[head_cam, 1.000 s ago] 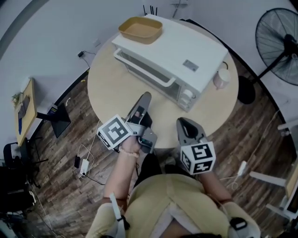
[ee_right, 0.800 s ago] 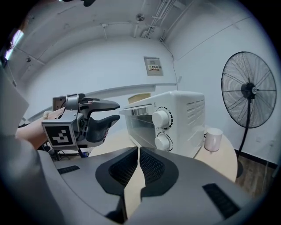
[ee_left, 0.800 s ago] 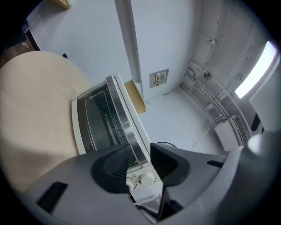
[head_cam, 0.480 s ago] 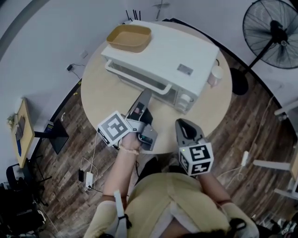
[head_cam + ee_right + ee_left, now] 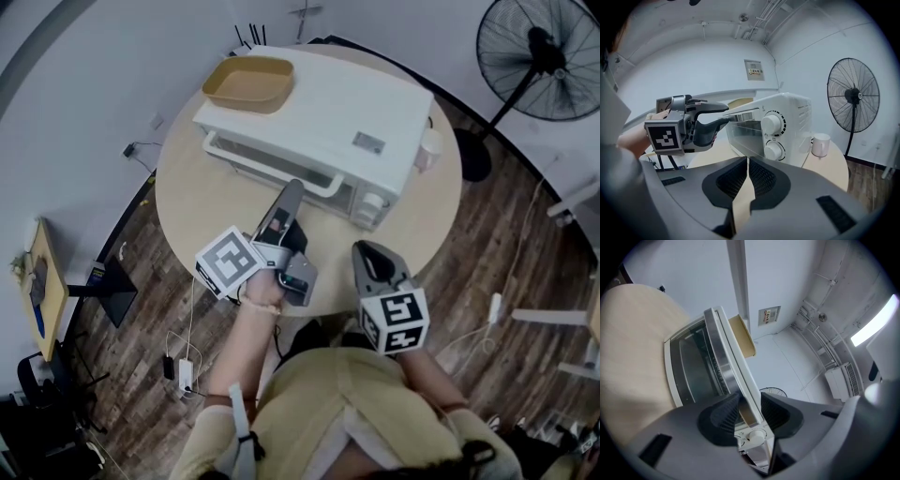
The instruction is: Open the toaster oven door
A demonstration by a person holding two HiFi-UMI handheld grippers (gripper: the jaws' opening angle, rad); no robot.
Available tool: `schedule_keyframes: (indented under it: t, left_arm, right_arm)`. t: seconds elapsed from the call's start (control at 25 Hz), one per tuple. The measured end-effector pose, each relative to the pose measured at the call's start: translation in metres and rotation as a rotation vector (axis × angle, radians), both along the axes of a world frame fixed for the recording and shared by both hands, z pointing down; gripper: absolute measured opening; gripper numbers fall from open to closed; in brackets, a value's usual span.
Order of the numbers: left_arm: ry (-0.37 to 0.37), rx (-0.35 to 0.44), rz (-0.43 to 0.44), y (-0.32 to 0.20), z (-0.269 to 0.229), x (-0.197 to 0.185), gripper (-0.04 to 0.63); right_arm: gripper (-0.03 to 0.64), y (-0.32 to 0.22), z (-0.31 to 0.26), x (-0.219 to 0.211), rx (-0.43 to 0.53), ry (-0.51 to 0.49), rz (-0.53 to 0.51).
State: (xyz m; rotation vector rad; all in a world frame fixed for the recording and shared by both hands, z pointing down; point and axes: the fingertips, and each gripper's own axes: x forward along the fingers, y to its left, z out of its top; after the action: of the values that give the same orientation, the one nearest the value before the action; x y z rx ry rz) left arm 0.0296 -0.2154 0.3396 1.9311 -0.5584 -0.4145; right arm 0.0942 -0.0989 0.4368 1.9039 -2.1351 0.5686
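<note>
A white toaster oven (image 5: 328, 122) stands on a round beige table (image 5: 202, 206) with its glass door (image 5: 267, 155) closed. My left gripper (image 5: 288, 190) is open, its tips right at the right part of the door's long handle (image 5: 272, 167). In the left gripper view the handle (image 5: 719, 366) and the oven's front edge run down into the gap of the left gripper (image 5: 751, 411), above a knob (image 5: 757, 436). My right gripper (image 5: 368, 251) hangs over the table's near edge, shut and holding nothing. The right gripper view shows the right gripper (image 5: 747, 166) facing the oven's two knobs (image 5: 772, 124).
A tan tray (image 5: 248, 82) lies on the oven's top. A white mug (image 5: 429, 150) stands on the table to the oven's right. A black standing fan (image 5: 539, 56) is on the wood floor at the right. Cables and a power strip (image 5: 186, 375) lie on the floor at the left.
The head view has shifted, and the oven now sits lower and further left in it. My left gripper's tips have closed the small gap to the door handle. The right gripper has barely moved.
</note>
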Motion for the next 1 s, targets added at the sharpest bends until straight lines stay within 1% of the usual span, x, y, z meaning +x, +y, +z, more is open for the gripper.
schedule_keyframes:
  t: [0.04,0.16,0.2,0.24,0.32,0.36,0.52,0.56,0.68,0.72,0.92,1.0]
  left_arm:
    - [-0.016,0.004,-0.002,-0.001,0.001,0.0,0.129]
    - [-0.122,0.041,-0.016,-0.004,0.009,-0.008,0.129]
    - [-0.142,0.05,-0.017,-0.005,0.011,-0.01,0.129]
    - [-0.139,0.049,-0.015,-0.005,0.011,-0.009,0.129]
    - [-0.097,0.028,-0.007,-0.003,0.008,-0.006,0.129]
    - [-0.092,0.024,-0.006,-0.003,0.008,-0.005,0.129]
    - [-0.138,0.037,-0.011,-0.004,0.015,-0.009,0.129]
    - [-0.127,0.026,-0.008,-0.004,0.016,-0.008,0.129]
    - [-0.043,-0.036,0.007,-0.001,0.018,0.001,0.129]
    - [-0.03,-0.048,0.007,-0.001,0.02,0.002,0.129]
    - [-0.026,-0.044,0.002,-0.007,0.021,0.005,0.13]
    - [-0.012,-0.046,0.003,-0.008,0.017,0.008,0.13]
  right_arm:
    - [0.003,0.0,0.001,0.0,-0.002,0.0,0.005]
    - [0.003,0.0,0.001,-0.001,-0.001,0.002,0.015]
    - [0.003,0.001,0.001,-0.001,0.001,0.002,0.018]
    - [0.003,0.001,0.0,0.0,0.001,0.001,0.021]
    - [0.003,0.003,0.001,0.001,0.0,0.002,0.029]
    - [0.003,0.003,0.001,0.002,-0.001,0.002,0.033]
    - [0.003,0.006,0.002,0.003,-0.006,-0.001,0.041]
    - [0.003,0.007,0.002,0.004,-0.007,-0.001,0.041]
    - [0.003,0.008,0.003,0.005,-0.01,-0.003,0.043]
    - [0.003,0.008,0.003,0.006,-0.011,-0.004,0.044]
    - [0.003,0.008,0.004,0.009,-0.012,0.0,0.044]
    - [0.003,0.009,0.004,0.009,-0.012,0.003,0.045]
